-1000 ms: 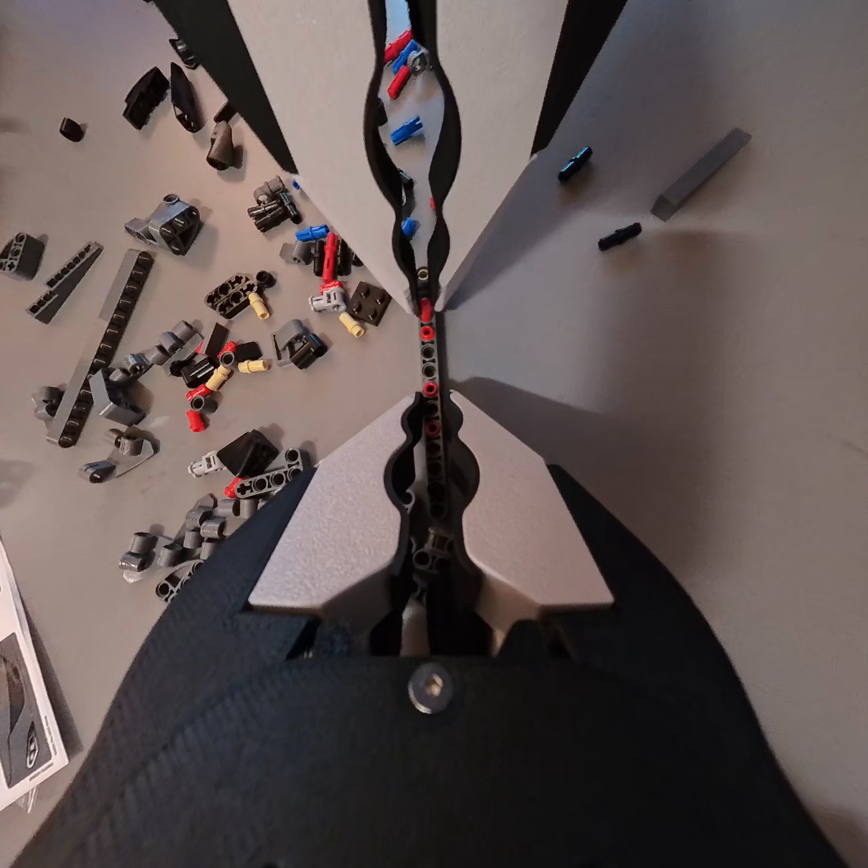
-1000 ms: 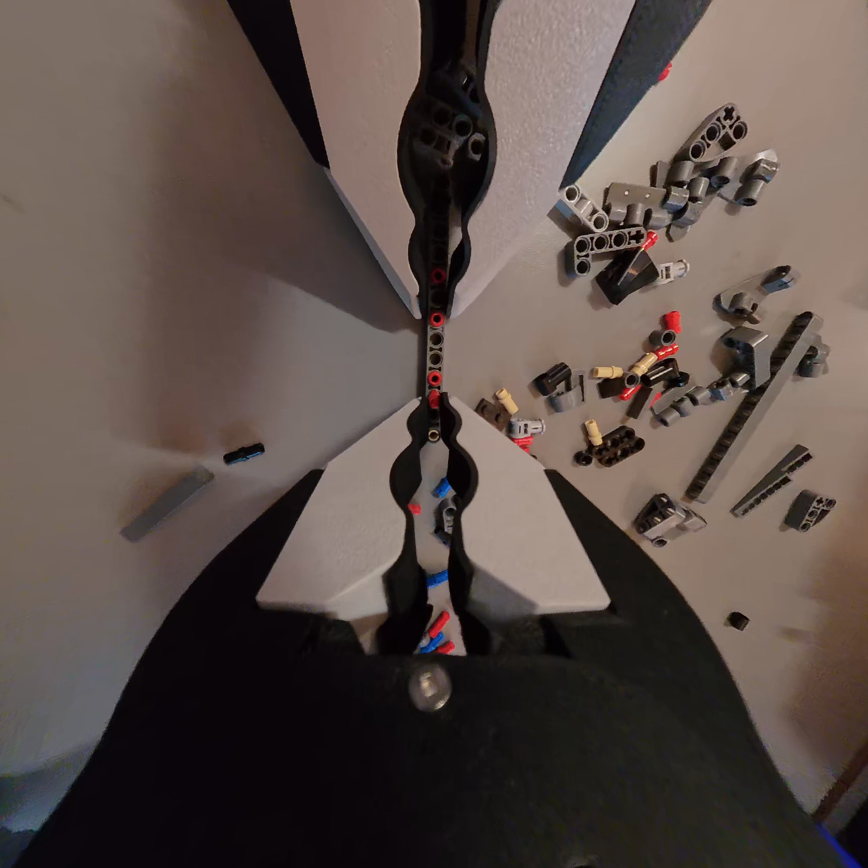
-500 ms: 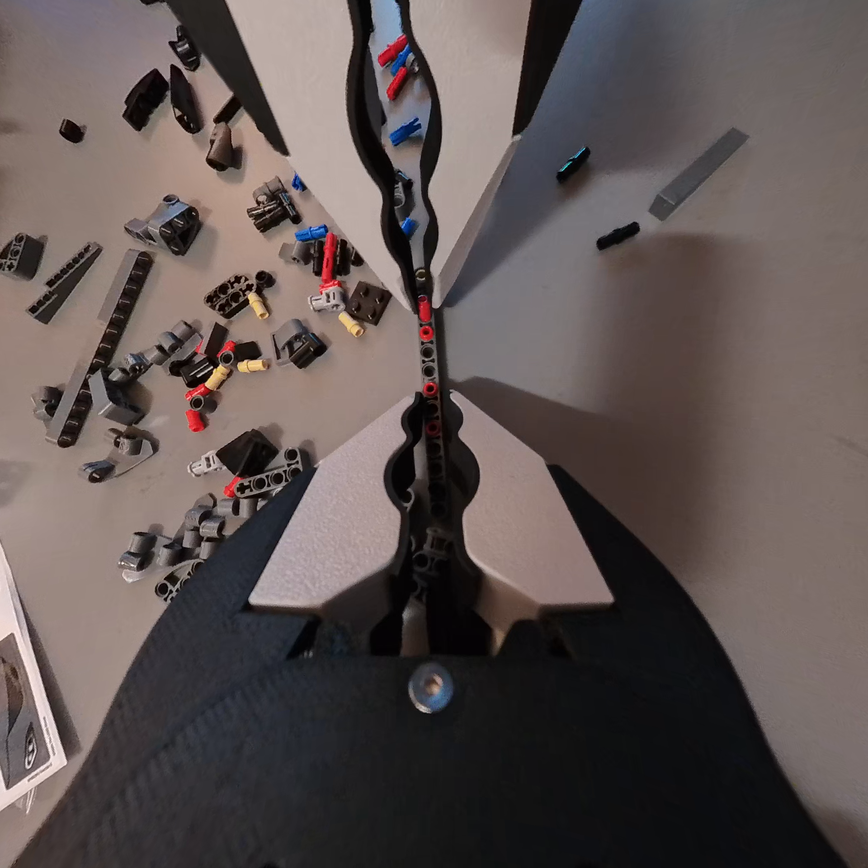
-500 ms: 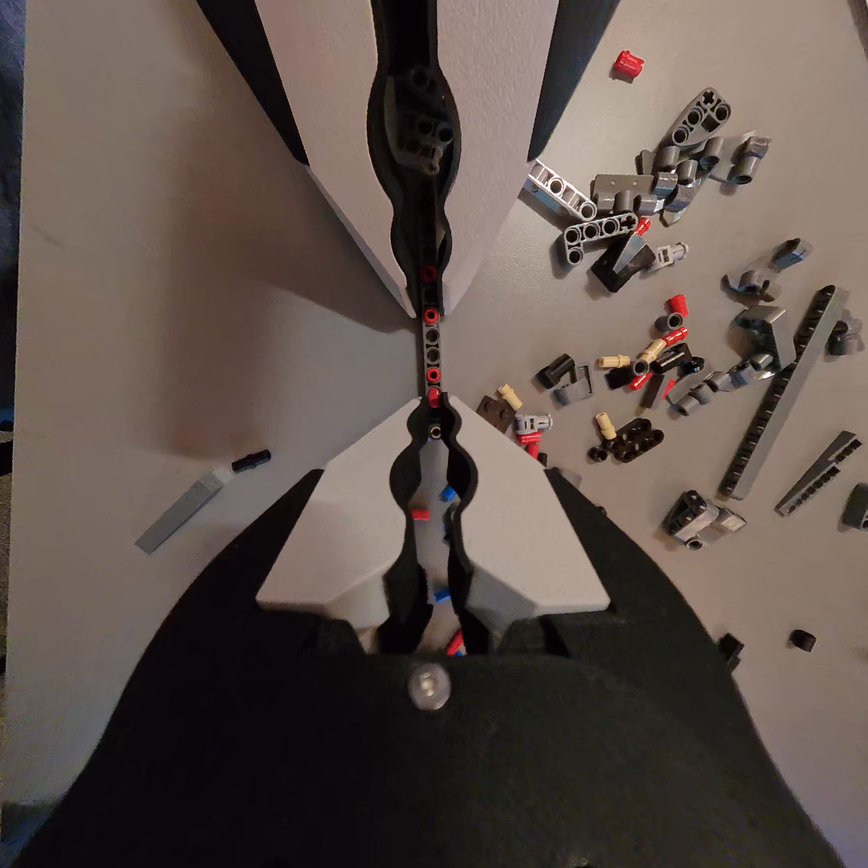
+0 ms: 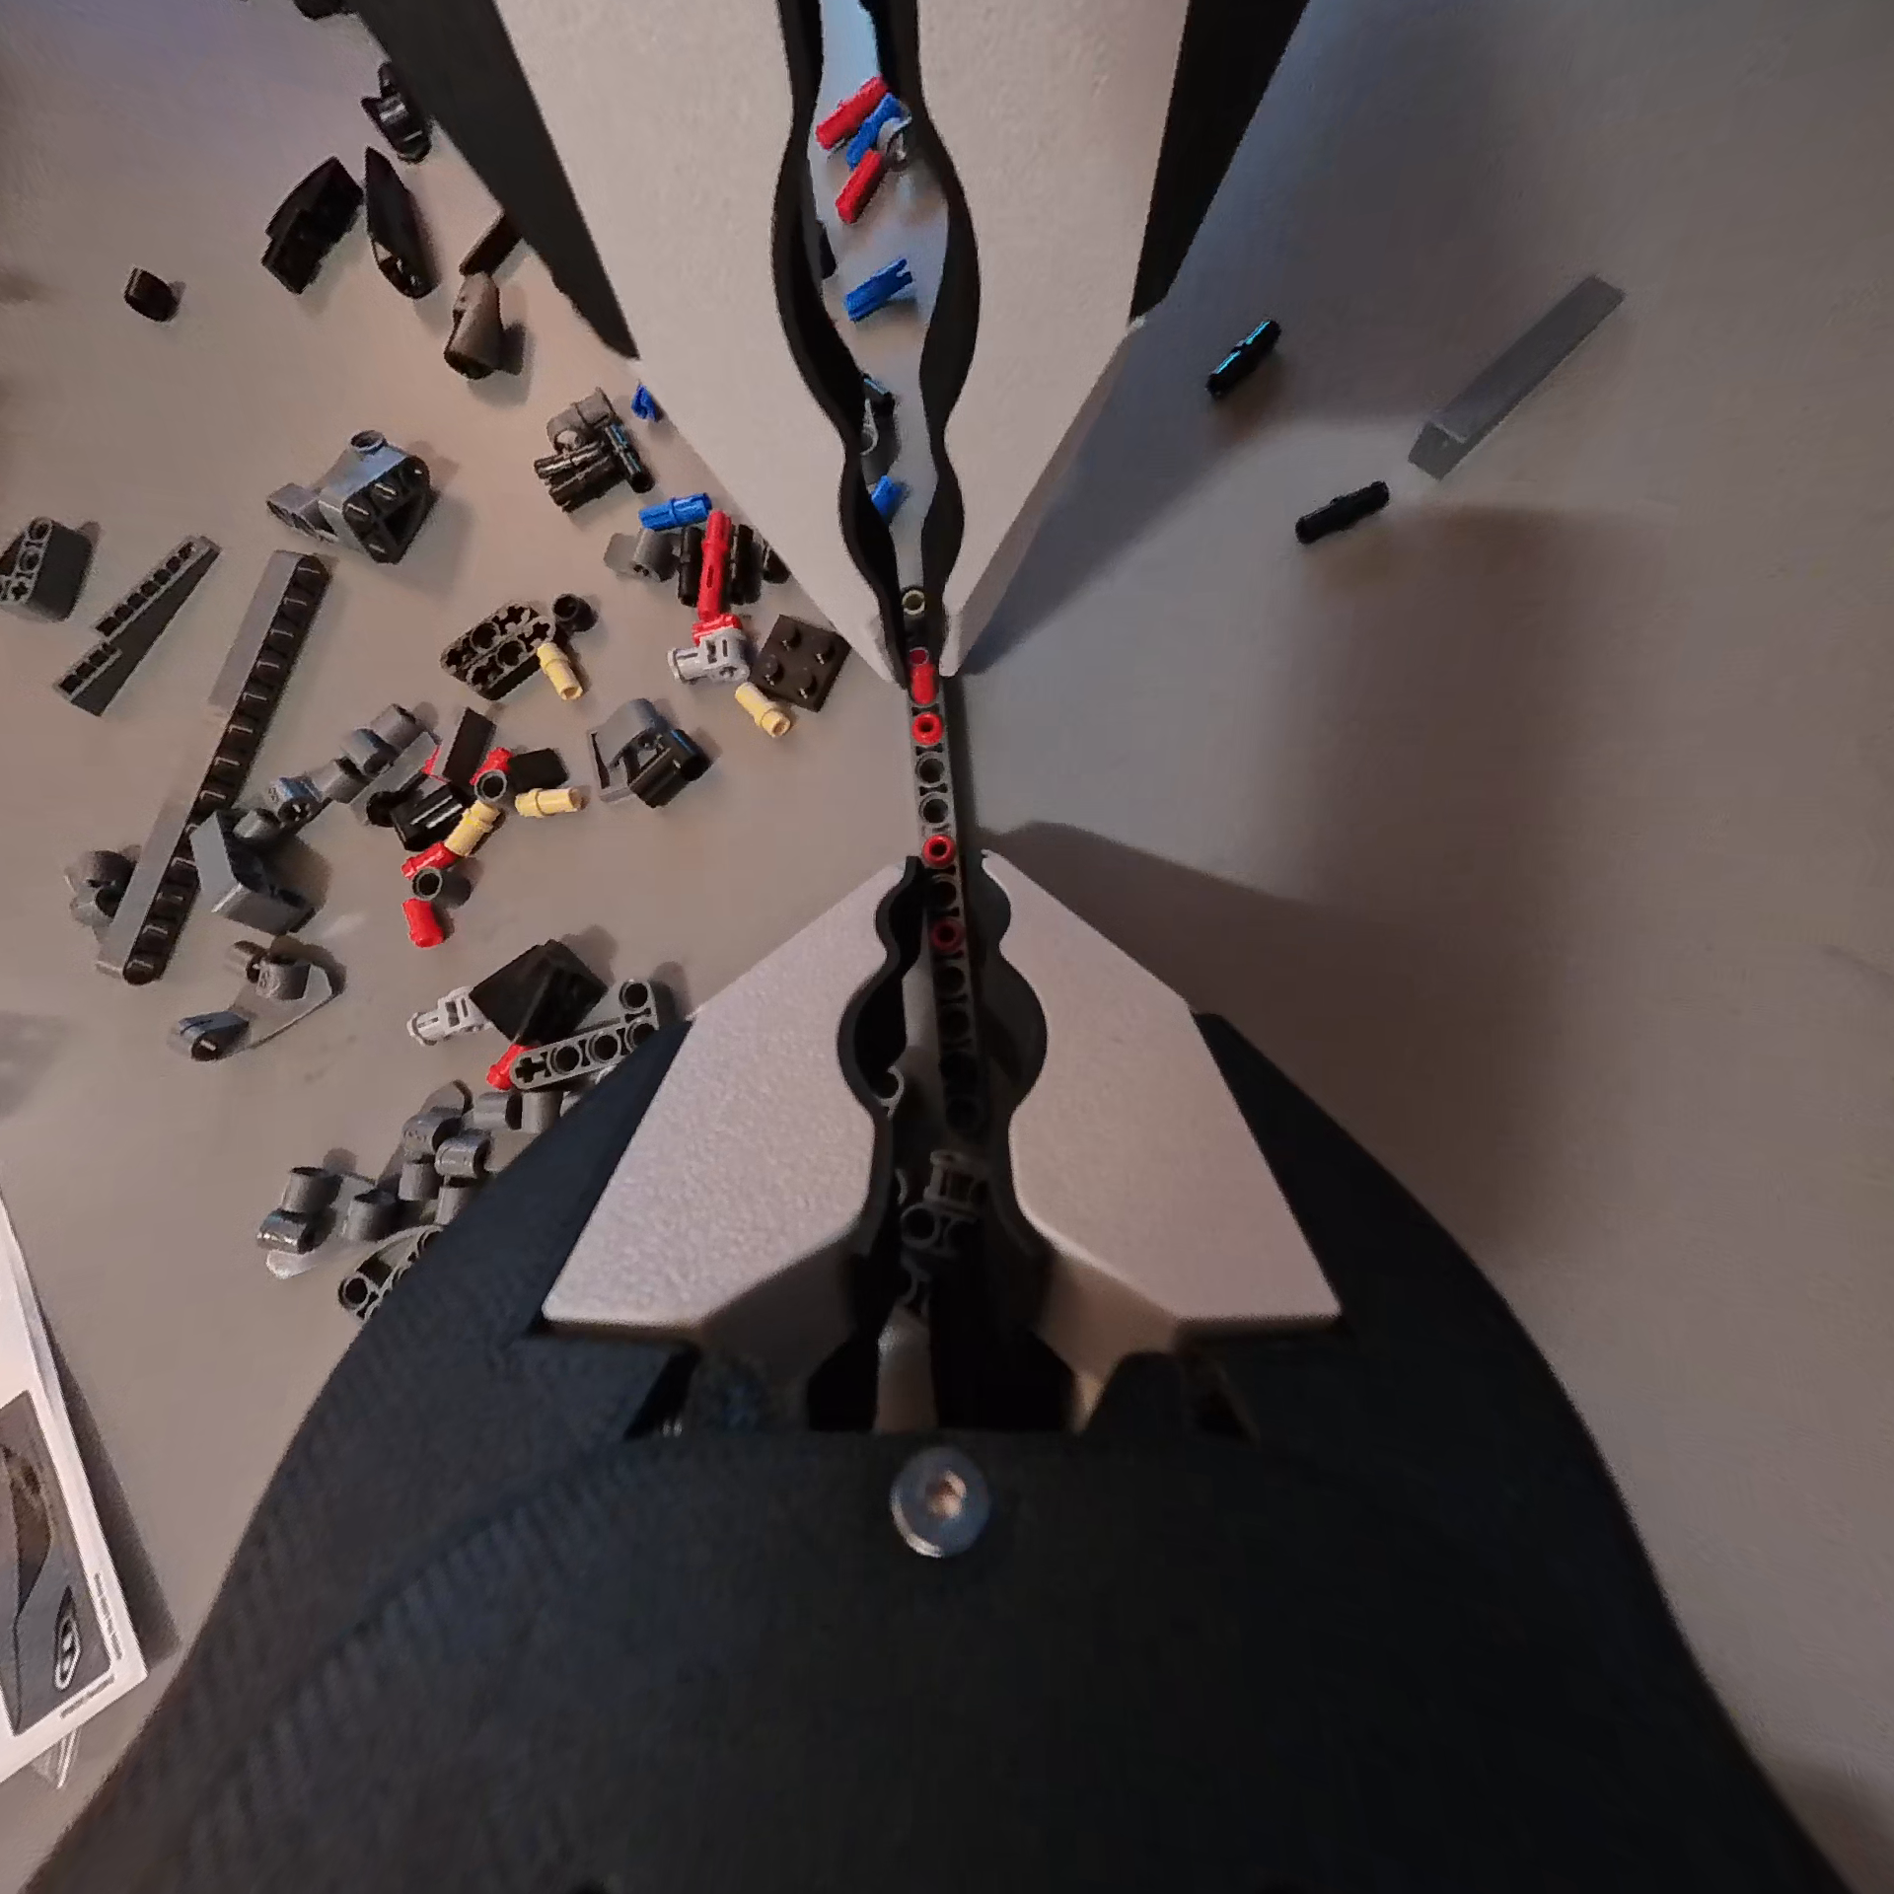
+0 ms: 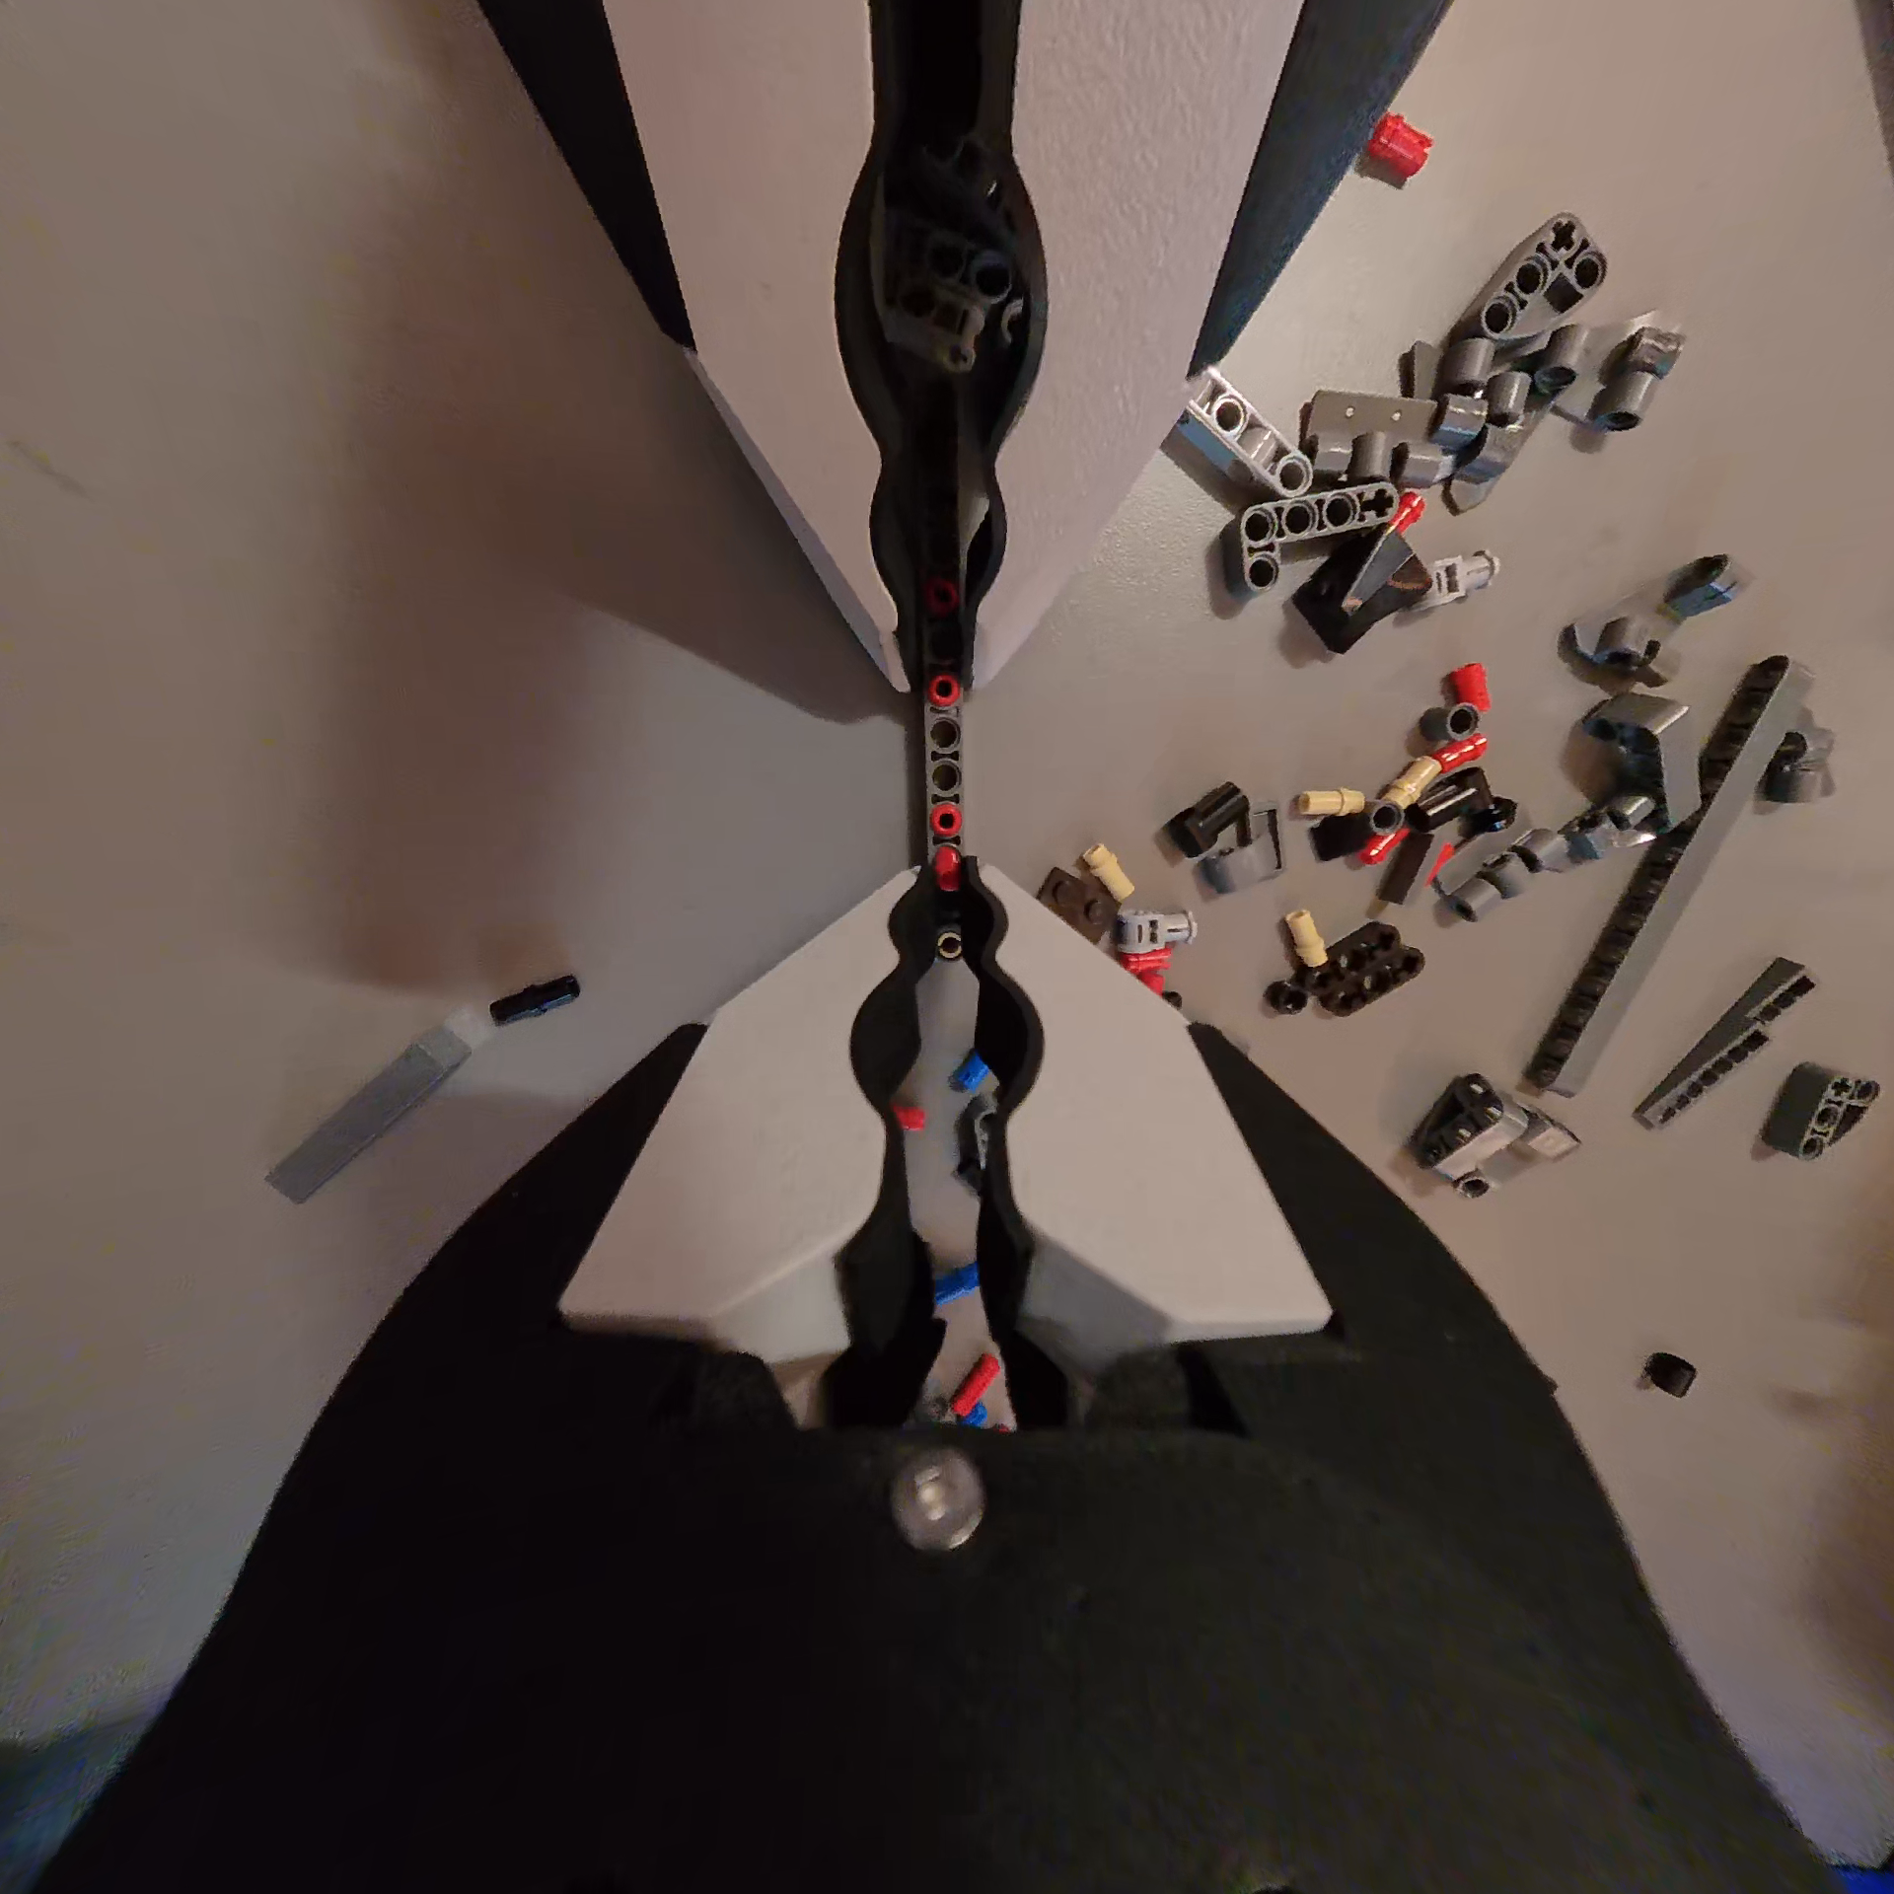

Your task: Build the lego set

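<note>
A thin dark grey lego beam (image 5: 933,784) with red pins in several holes hangs above the grey table (image 5: 1486,922), held at both ends. My left gripper (image 5: 938,871) is shut on its near end, with more of the assembly (image 5: 948,1189) back between the fingers. My right gripper (image 5: 922,666) comes in from the top, shut on the far end. In the right wrist view the beam (image 6: 943,758) runs from my right gripper (image 6: 948,871), at a red pin (image 6: 945,864), up to my left gripper (image 6: 943,682).
Loose lego parts (image 5: 461,779) lie to the left in the left wrist view, and to the right (image 6: 1486,799) in the right wrist view. A long grey beam (image 5: 220,769), a grey tile (image 5: 1517,374), two black pins (image 5: 1343,510) and an instruction booklet (image 5: 51,1599) lie on the table. Between my right fingertips and the grey tile (image 5: 1517,374) there is roughly 12 centimeters. The right camera catches it too, in the right wrist view (image 6: 366,1107).
Both grippers keep hold of the beam. The right gripper has shifted and tilted a little around the beam's end, so the table slides in its view. The left gripper has barely moved.
</note>
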`<move>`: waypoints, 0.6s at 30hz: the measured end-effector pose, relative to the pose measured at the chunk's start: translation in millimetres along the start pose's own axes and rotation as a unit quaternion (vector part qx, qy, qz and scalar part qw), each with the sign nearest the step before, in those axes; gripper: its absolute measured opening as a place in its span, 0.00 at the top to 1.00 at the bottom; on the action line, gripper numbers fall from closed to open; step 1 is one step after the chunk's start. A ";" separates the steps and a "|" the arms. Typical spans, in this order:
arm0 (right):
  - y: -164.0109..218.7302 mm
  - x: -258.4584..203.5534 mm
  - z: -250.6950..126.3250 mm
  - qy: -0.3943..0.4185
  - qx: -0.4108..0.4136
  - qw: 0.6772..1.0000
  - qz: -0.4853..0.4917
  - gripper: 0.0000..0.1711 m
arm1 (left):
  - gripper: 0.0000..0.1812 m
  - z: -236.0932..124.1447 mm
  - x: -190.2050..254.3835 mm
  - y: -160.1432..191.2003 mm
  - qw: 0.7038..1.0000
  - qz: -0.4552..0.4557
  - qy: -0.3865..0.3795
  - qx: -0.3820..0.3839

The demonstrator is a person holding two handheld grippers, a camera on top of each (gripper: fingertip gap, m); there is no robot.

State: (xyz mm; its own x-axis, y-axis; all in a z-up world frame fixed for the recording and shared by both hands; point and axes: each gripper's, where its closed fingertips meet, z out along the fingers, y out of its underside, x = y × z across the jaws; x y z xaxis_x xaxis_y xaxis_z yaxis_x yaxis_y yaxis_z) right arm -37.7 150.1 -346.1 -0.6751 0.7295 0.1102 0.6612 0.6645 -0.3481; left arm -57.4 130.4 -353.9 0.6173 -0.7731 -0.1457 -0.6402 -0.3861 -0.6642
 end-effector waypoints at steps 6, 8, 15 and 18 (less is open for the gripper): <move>-1.8 0.2 -0.1 0.010 -0.005 1.000 -0.002 1.00 | 0.97 0.0 0.1 0.0 1.000 0.001 -0.001 0.000; -2.9 0.3 0.0 0.013 -0.005 1.000 -0.001 1.00 | 0.97 0.0 0.1 0.0 1.000 0.001 -0.001 0.000; -1.5 0.0 -0.1 0.025 0.012 1.000 0.007 0.99 | 0.97 -0.1 0.2 0.1 1.000 0.002 -0.001 0.000; -1.4 -1.7 -0.5 0.033 0.004 0.999 0.002 0.99 | 0.97 0.0 0.3 -0.2 1.000 0.003 -0.001 0.000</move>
State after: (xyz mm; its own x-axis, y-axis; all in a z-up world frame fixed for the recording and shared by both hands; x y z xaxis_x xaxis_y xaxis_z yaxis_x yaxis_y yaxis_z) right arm -37.3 148.0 -345.3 -0.6495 0.7409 0.1710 0.6608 0.6612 -0.3551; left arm -57.1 130.2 -353.8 0.6139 -0.7747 -0.1515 -0.6441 -0.3806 -0.6636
